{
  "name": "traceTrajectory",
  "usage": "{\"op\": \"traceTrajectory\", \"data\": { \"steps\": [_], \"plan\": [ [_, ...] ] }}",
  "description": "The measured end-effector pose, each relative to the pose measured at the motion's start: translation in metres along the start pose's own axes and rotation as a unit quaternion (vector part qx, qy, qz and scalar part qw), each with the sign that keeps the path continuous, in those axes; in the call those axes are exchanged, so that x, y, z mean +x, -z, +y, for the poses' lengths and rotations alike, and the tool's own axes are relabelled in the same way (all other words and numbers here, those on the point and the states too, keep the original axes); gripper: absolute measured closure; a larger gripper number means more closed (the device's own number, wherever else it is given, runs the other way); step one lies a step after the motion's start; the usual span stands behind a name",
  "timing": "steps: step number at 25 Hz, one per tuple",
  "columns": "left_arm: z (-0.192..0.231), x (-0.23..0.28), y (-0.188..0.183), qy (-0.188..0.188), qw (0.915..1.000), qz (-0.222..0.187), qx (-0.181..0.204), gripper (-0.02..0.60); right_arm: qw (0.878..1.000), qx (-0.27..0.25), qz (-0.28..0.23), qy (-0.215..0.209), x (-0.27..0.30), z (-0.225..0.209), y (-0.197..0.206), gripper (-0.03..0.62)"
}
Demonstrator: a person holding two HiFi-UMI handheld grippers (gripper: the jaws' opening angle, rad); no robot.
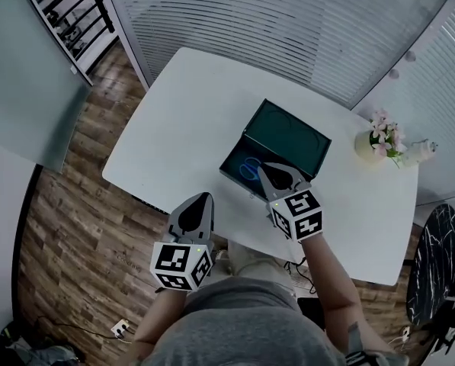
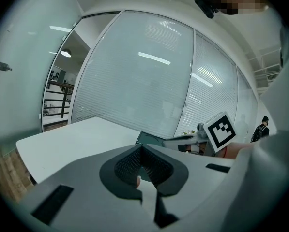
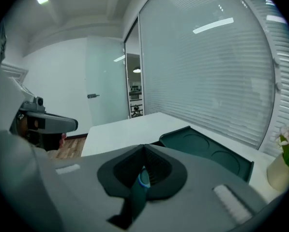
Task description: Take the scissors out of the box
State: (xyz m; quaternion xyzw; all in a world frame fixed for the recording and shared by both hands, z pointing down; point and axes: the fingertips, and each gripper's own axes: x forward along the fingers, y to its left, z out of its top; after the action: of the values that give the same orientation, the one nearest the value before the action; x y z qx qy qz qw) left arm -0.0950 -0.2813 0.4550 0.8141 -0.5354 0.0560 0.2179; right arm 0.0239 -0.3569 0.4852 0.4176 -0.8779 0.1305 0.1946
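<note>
Scissors (image 1: 248, 168): blue handle loops lie in the tray of the open box (image 1: 288, 132) on the white table (image 1: 181, 113). They sit just beside the tips of the right gripper (image 1: 264, 168), toward the left gripper's side. The long axis probably runs along the tray, but the blades are too dark to confirm. Right gripper jaws are closed and empty. The left gripper (image 1: 206, 198), also closed and empty, is farther away at the table edge. No legible brand or label; only square markers.

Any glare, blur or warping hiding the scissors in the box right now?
Head view: sharp, evenly lit, edges bowed; scissors show in the dark box. Left gripper view and right gripper view: strong fisheye, dark corners, light streaks on the glass wall.
</note>
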Motion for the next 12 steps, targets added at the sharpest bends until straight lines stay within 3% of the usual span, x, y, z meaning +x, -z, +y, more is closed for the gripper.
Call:
{"op": "traceTrajectory", "data": {
  "steps": [12],
  "plan": [
    [0.005, 0.026, 0.008, -0.006, 0.9997, 0.020, -0.010, 0.575, 0.983, -0.048, 0.166, -0.064, 0.062, -0.023, 0.053, 0.585]
  ]
}}
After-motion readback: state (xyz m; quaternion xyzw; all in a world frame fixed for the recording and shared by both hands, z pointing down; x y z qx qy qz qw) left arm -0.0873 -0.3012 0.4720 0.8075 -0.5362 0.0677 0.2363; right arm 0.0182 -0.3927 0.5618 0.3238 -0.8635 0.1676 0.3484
